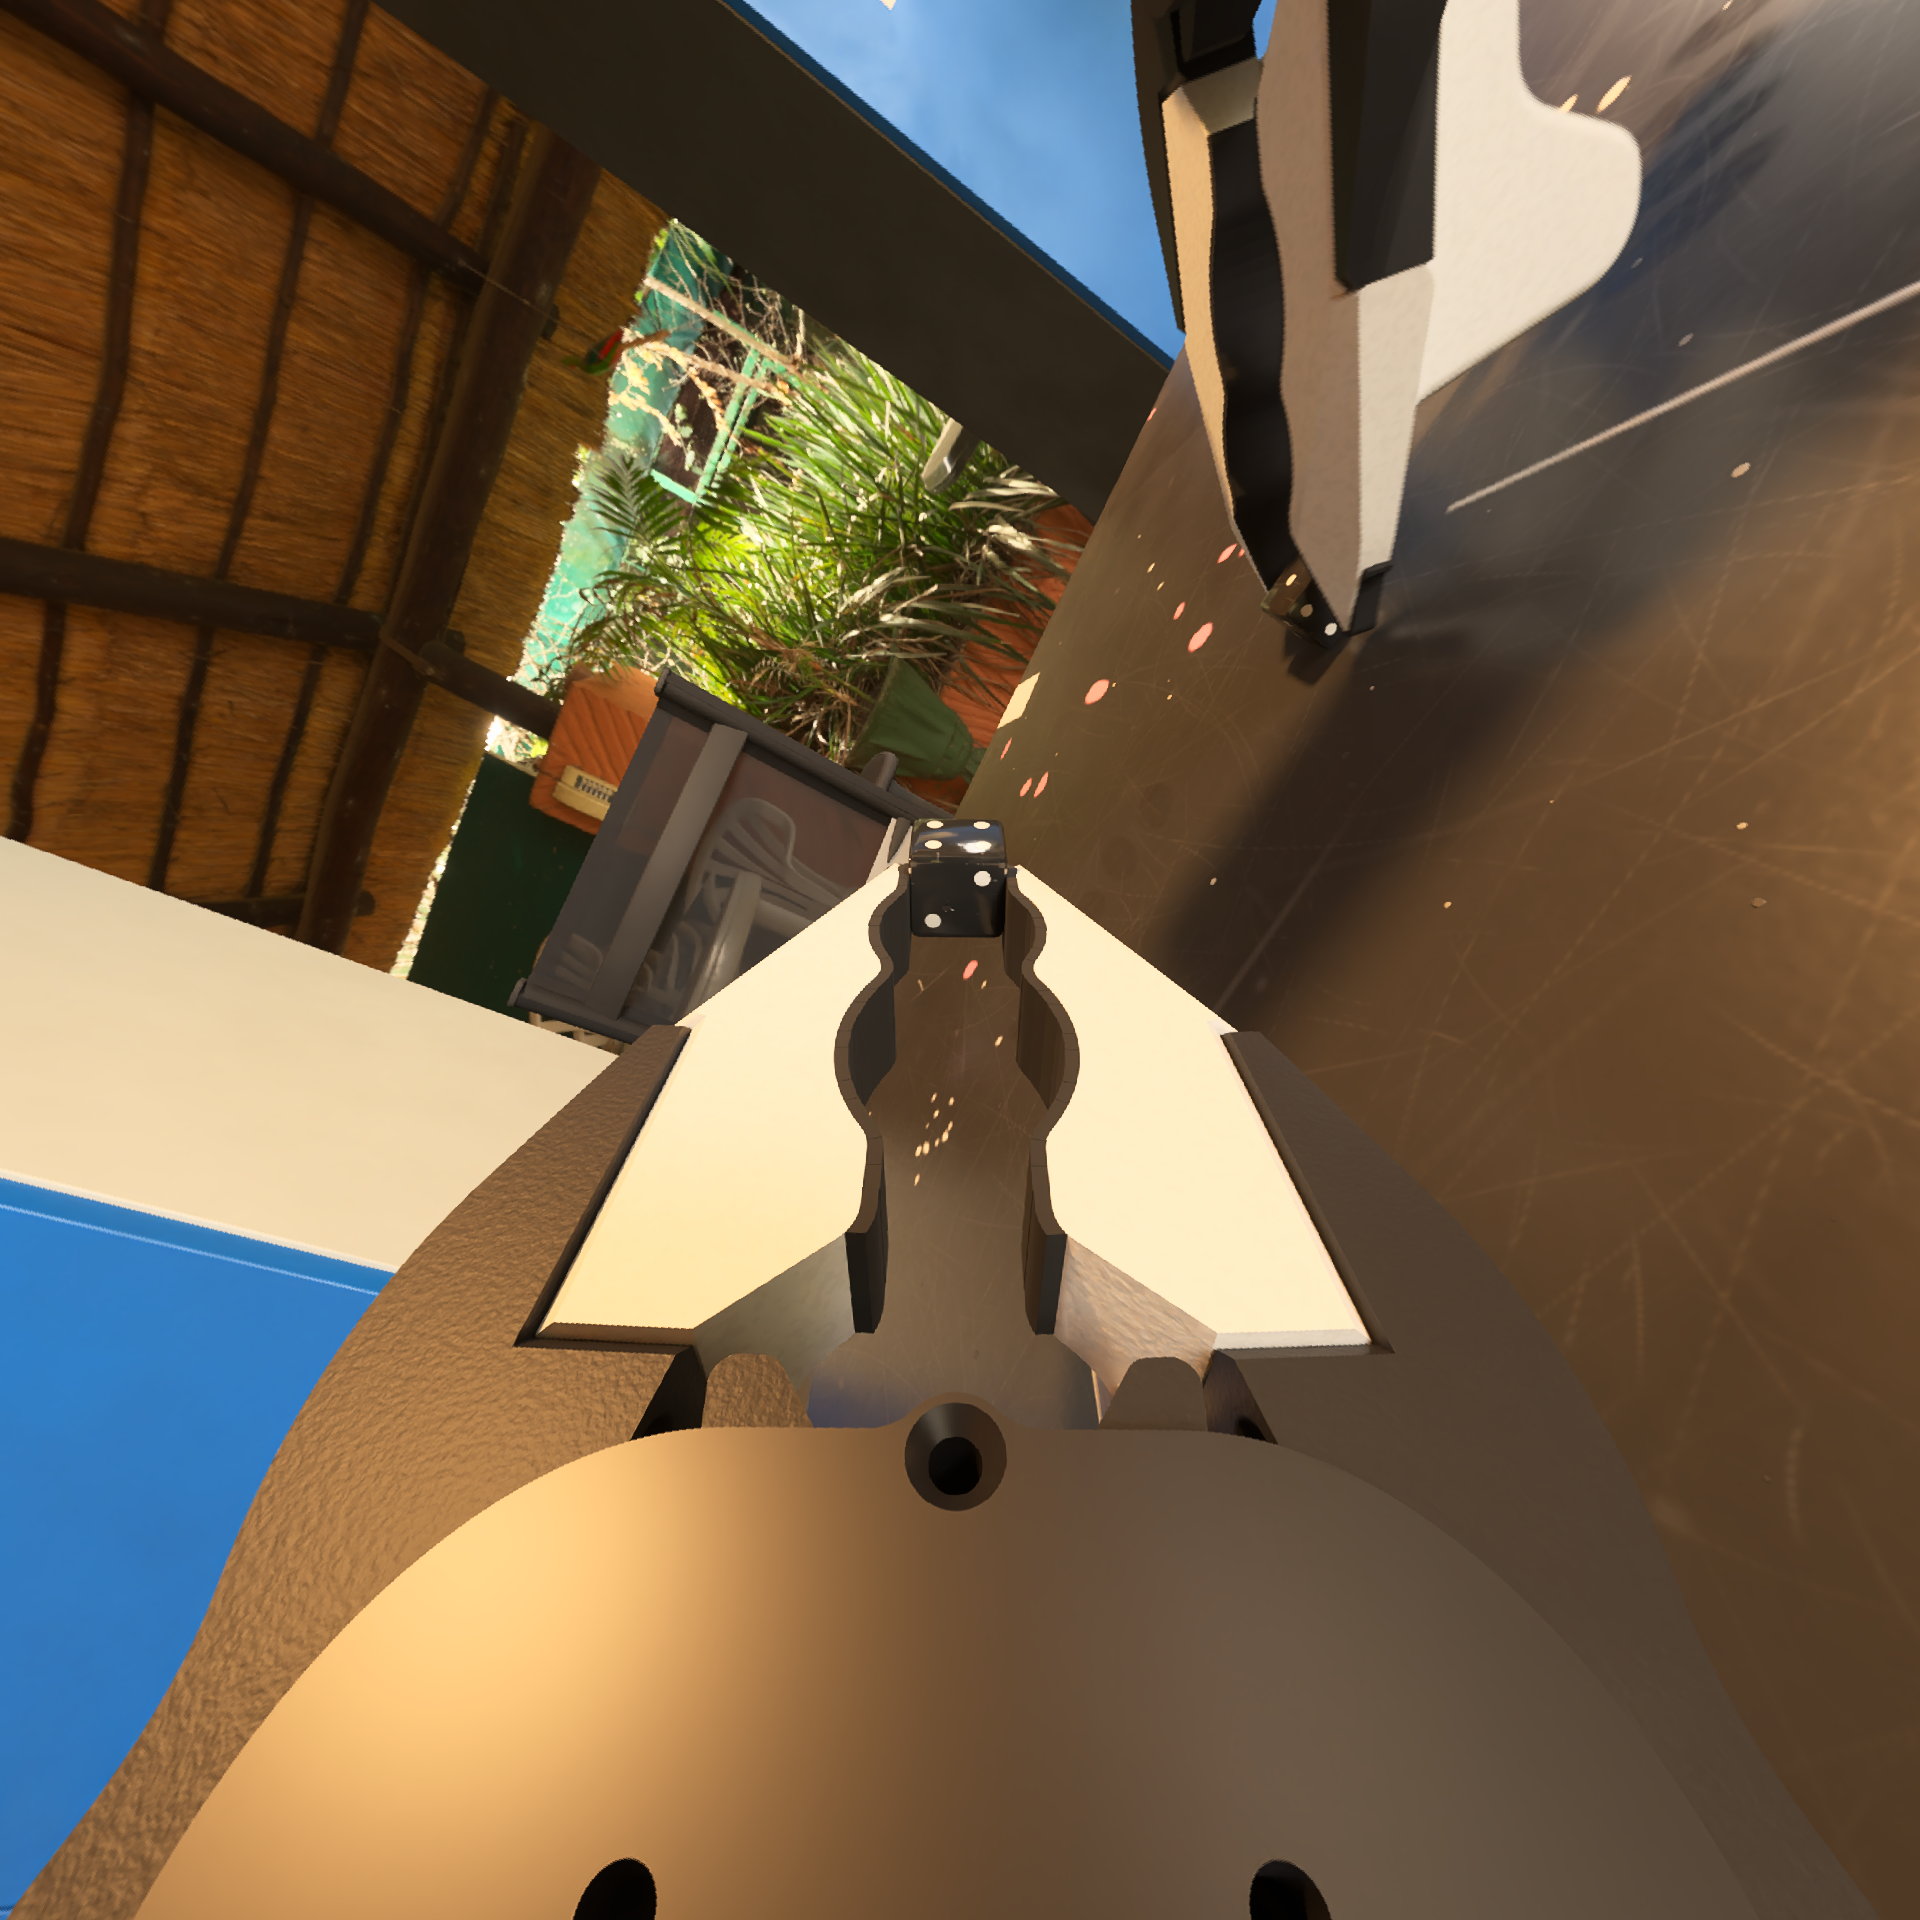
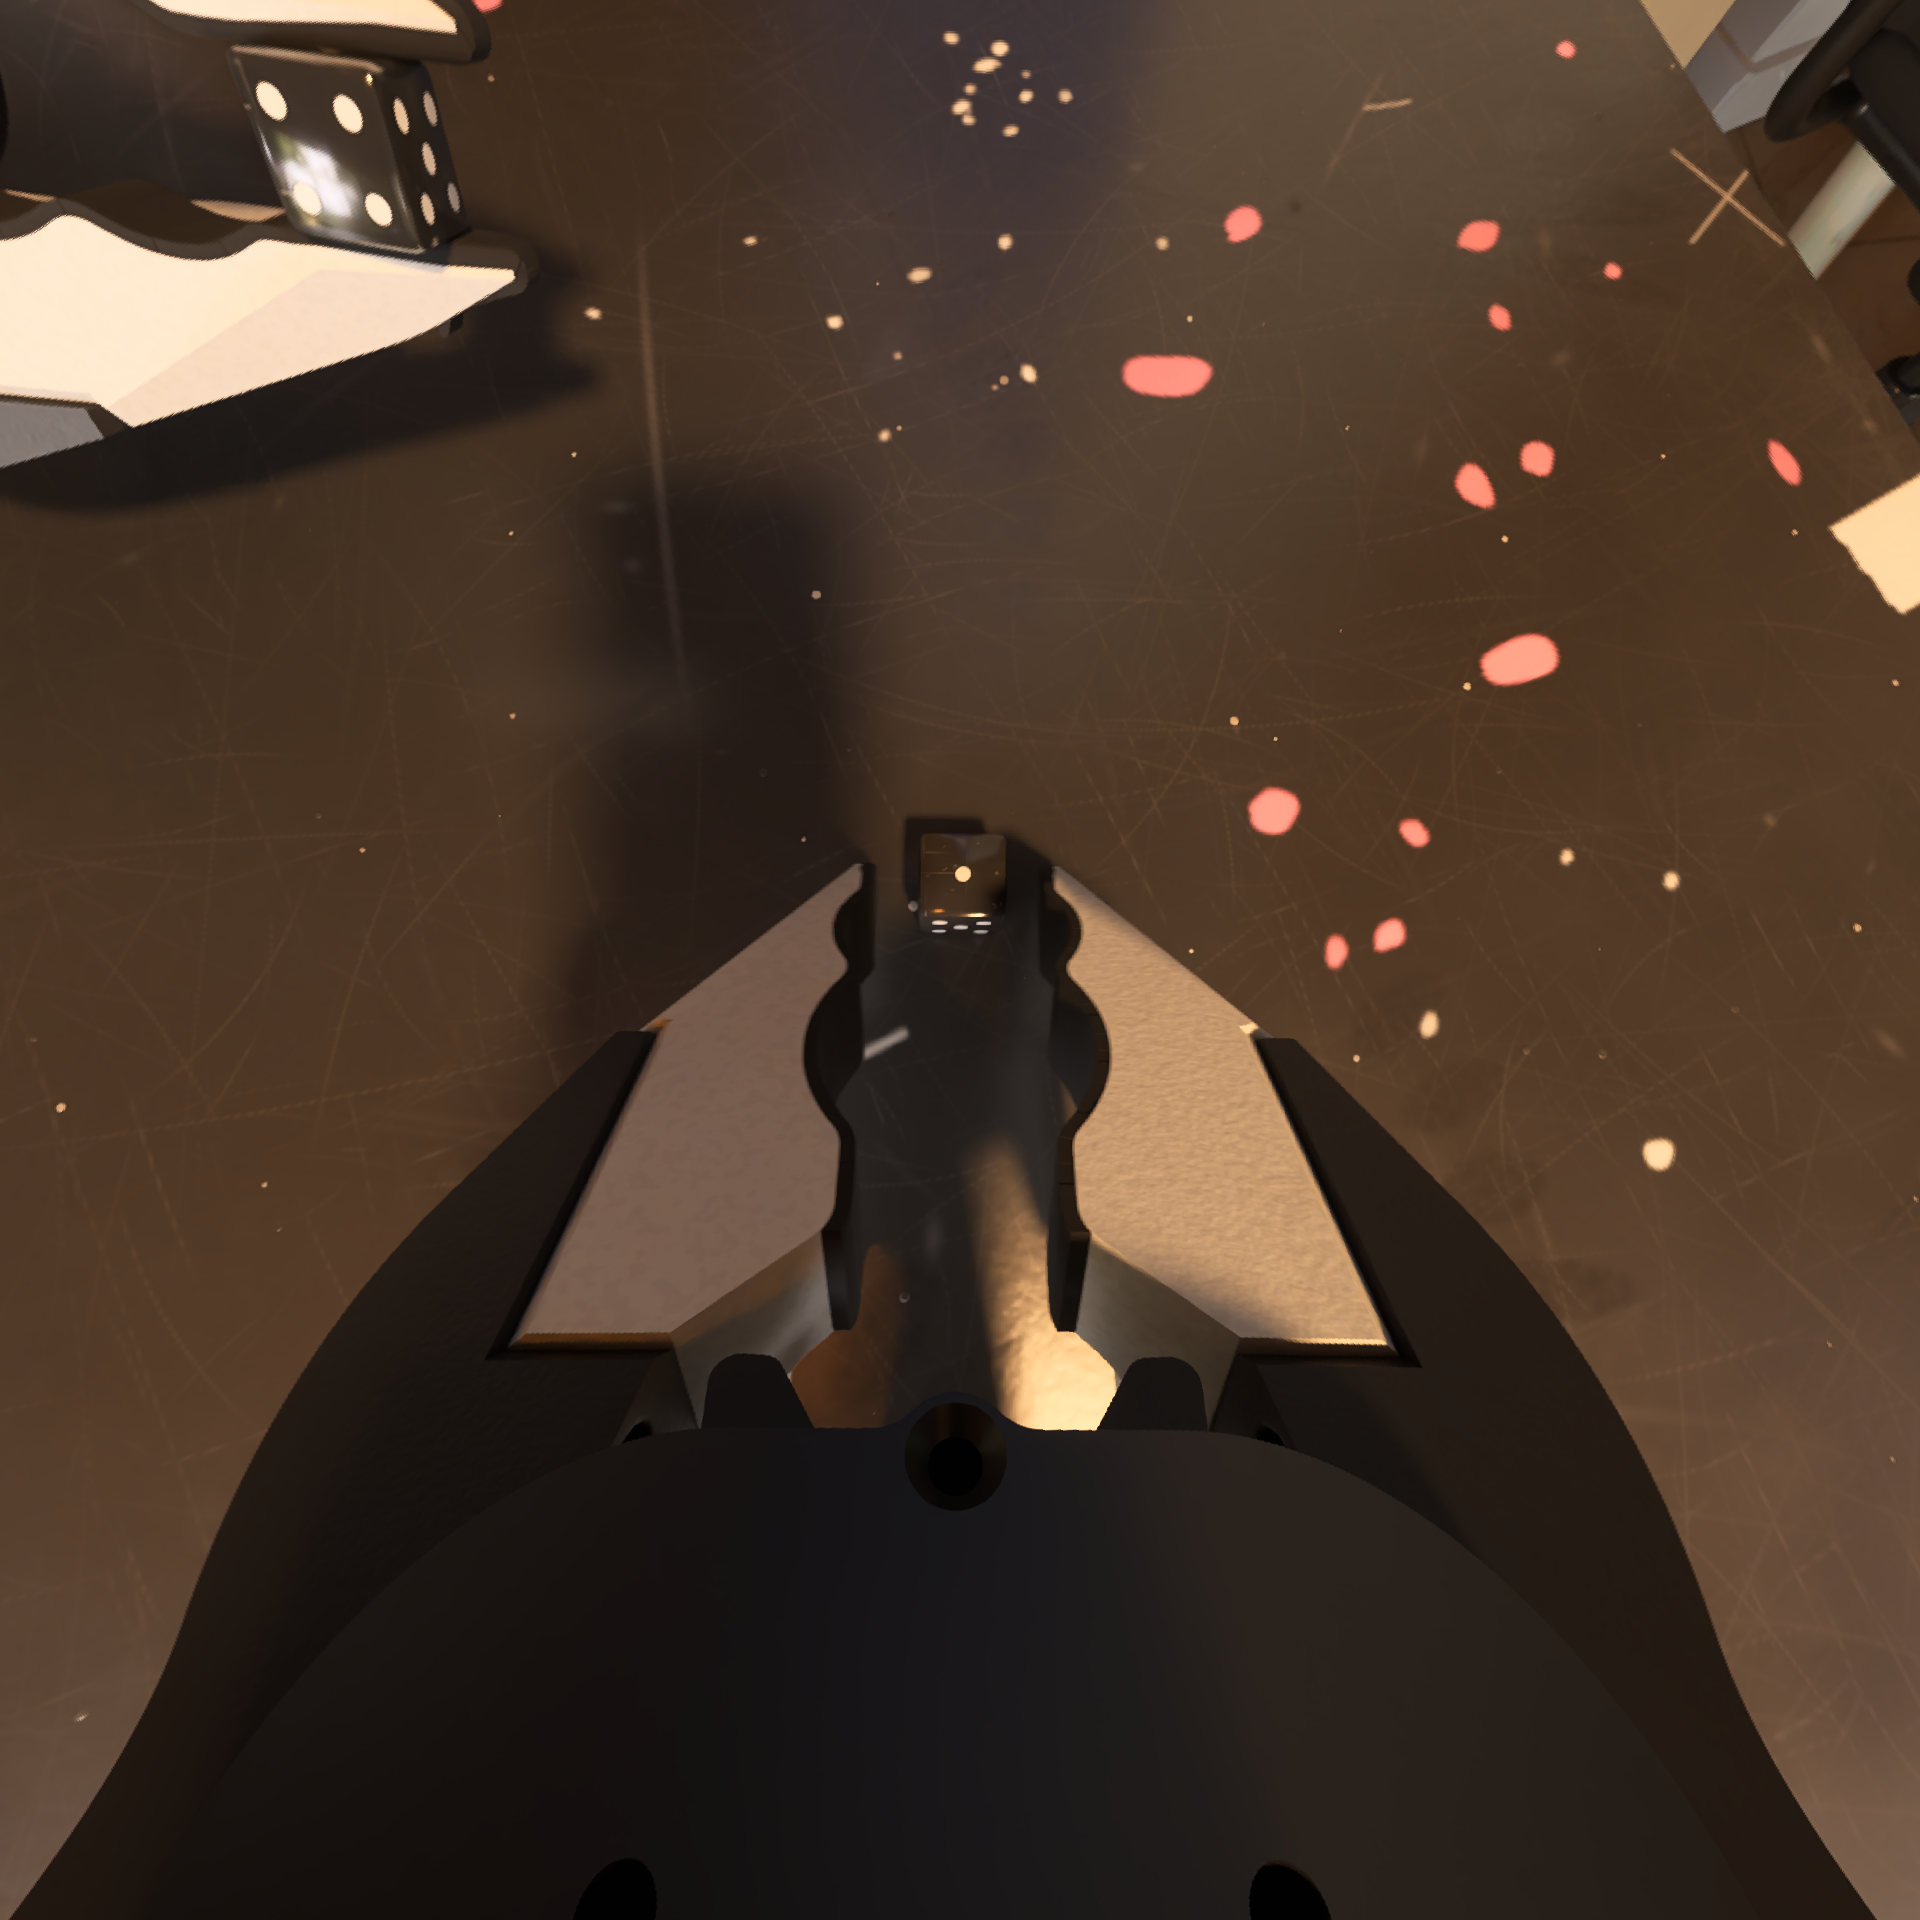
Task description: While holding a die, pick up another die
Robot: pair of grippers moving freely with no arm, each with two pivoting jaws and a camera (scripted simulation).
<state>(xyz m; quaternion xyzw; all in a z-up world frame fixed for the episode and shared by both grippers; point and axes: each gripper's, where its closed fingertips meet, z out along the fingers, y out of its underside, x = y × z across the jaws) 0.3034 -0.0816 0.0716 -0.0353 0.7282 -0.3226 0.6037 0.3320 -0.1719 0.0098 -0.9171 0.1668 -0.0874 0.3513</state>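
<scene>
My left gripper (image 1: 957,883) is shut on a black die with white pips (image 1: 957,902) and holds it above the dark scratched table (image 1: 1558,987). It also shows at the top left of the right wrist view (image 2: 473,145), with its die (image 2: 348,145) clamped between the white fingers. My right gripper (image 2: 957,883) points down at the table (image 2: 416,831). Its fingertips stand on either side of a second die (image 2: 963,881) that rests on the surface, with small gaps on both sides. In the left wrist view this gripper (image 1: 1317,613) and die (image 1: 1309,615) are at the upper right.
The table carries pink and pale speckles (image 2: 1166,374). A pale flat scrap (image 2: 1881,551) lies at the right edge. Grey and black hardware (image 2: 1829,114) stands at the far right corner. Beyond the table edge are a dark grey bin (image 1: 727,862) and plants.
</scene>
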